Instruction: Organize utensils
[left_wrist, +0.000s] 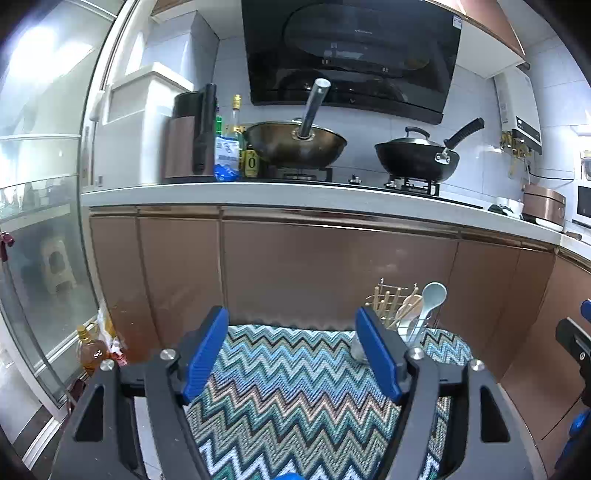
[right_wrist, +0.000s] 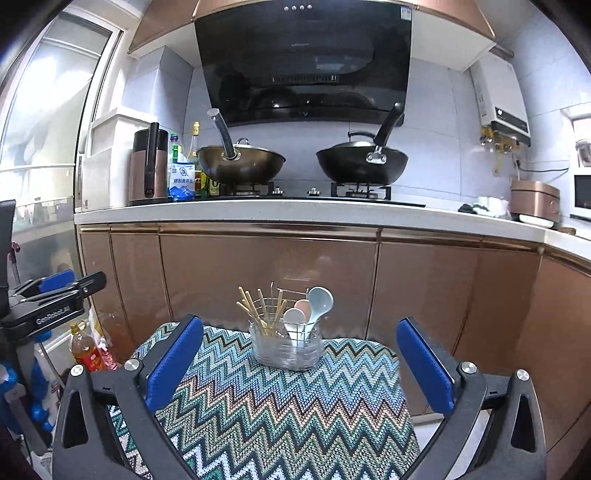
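Observation:
A clear utensil holder (right_wrist: 284, 347) stands at the far edge of a zigzag-patterned cloth (right_wrist: 288, 413). It holds several wooden chopsticks (right_wrist: 258, 310) on its left side and three spoons (right_wrist: 312, 310), white, pink and pale blue, on its right. In the left wrist view the holder (left_wrist: 412, 325) is partly hidden behind my right finger. My left gripper (left_wrist: 295, 350) is open and empty above the cloth (left_wrist: 288, 398). My right gripper (right_wrist: 301, 365) is open and empty, with the holder just beyond and between its fingers.
Brown cabinet doors (right_wrist: 266, 273) rise right behind the cloth-covered table. Above is a white counter (right_wrist: 258, 212) with two woks (right_wrist: 240, 162) on a stove. An oil bottle (right_wrist: 83, 350) stands on the floor at the left. My left gripper (right_wrist: 55, 295) shows at the left edge.

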